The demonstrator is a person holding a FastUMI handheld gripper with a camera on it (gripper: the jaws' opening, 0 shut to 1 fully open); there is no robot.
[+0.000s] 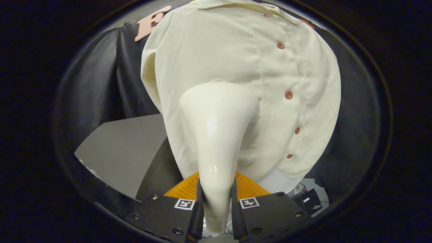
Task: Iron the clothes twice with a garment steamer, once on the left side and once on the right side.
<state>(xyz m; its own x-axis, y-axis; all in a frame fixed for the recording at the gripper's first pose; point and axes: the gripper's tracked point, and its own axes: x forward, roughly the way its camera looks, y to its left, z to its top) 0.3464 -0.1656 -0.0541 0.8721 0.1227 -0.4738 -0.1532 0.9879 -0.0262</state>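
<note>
A: What has the claw [216,192] got?

B: Both fingers press on the narrow handle of the cream garment steamer [217,135], clamped between them.

A: And its head?

B: It widens ahead of the fingers, against the left half of the cream shirt [270,84], beside the row of reddish buttons [288,95].

A: Farther out?

B: A grey tabletop [125,152] off to the left, lower down.

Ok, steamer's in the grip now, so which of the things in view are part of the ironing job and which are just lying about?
Part of the job:
- garment steamer, clamped between the gripper fingers, its head up against the cloth
- cream shirt hanging just beyond, red buttons down its front

Lying about:
- grey board beside the shirt's hem
- dark gear and cables below the hem, too small to identify
</note>
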